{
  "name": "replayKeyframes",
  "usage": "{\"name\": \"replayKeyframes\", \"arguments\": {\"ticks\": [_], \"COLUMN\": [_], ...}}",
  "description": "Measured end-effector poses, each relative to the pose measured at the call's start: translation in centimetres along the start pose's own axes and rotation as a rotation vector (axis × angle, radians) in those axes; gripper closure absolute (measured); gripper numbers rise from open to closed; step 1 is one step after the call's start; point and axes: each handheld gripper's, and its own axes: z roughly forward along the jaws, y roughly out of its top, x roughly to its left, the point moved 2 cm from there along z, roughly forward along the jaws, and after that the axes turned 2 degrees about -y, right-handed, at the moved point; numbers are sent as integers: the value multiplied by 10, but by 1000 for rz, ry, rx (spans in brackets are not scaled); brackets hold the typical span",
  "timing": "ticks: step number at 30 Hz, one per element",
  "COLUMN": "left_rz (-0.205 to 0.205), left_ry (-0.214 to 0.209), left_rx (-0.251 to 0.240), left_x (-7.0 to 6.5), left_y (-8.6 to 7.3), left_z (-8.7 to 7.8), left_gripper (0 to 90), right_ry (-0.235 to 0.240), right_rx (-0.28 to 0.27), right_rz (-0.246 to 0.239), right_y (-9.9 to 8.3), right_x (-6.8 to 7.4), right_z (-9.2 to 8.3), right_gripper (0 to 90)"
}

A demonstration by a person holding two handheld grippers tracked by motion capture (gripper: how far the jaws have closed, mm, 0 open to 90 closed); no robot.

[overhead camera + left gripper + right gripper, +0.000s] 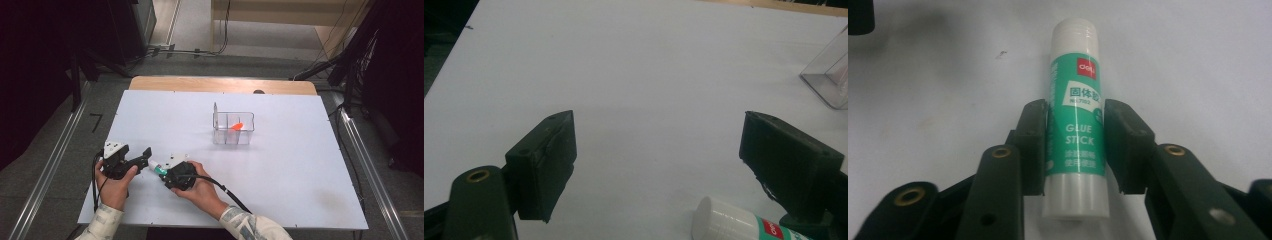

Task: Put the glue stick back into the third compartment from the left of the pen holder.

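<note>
Right gripper (1074, 145) is seen clamped on a green-labelled glue stick (1075, 125), pads pressed to both sides, stick lying on the white table (280, 170). Left gripper (659, 165) is held wide apart, w/ nothing between. Clear divided box (233, 128) sits further back.

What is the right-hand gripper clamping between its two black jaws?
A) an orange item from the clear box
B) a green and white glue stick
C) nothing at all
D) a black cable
B: in the right gripper view the right gripper has both jaws pressed against the green-labelled glue stick lying on the white table.
</note>
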Motion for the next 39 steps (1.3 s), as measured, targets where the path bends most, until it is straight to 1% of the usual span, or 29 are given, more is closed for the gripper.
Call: {"name": "replayKeyframes", "arguments": {"ticks": [9, 11, 12, 14, 17, 22, 24, 28, 32, 37, 39], "left_rz": [-1, -1, 0, -1, 1, 11, 13, 33, 44, 51, 59], "left_ry": [-2, -1, -2, -2, -6, -12, -22, -22, -28, -52, -61], "left_rx": [-1, -1, 0, -1, 2, 9, 8, 7, 9, 11, 18], "left_x": [0, 1, 1, 0, -1, -4, -6, -12, -18, -27, -31], "left_y": [0, 0, 0, 0, 0, 0, -1, 0, -1, -1, -1], "left_z": [0, 0, 0, 0, 0, 0, 1, 1, 2, 3, 5], "left_gripper": [156, 155, 155, 156, 156, 161, 168, 168, 167, 168, 169], "right_ry": [16, 30, 31, 22, 14, -4, -19, -48, -75, -103, -112], "right_rx": [1, 3, 5, 4, -7, -29, -37, -51, -77, -107, -116], "right_rz": [20, 29, 40, 42, 58, 79, 90, 116, 144, 169, 178], "right_y": [0, 0, -1, -2, -5, -16, -21, -33, -41, -49, -52], "right_x": [-2, -5, -6, -9, -16, -28, -36, -53, -65, -78, -82], "right_z": [-1, -2, -4, -7, -14, -35, -45, -67, -89, -115, -121], "right_gripper": [637, 637, 637, 637, 637, 637, 637, 637, 637, 637, 637]}}
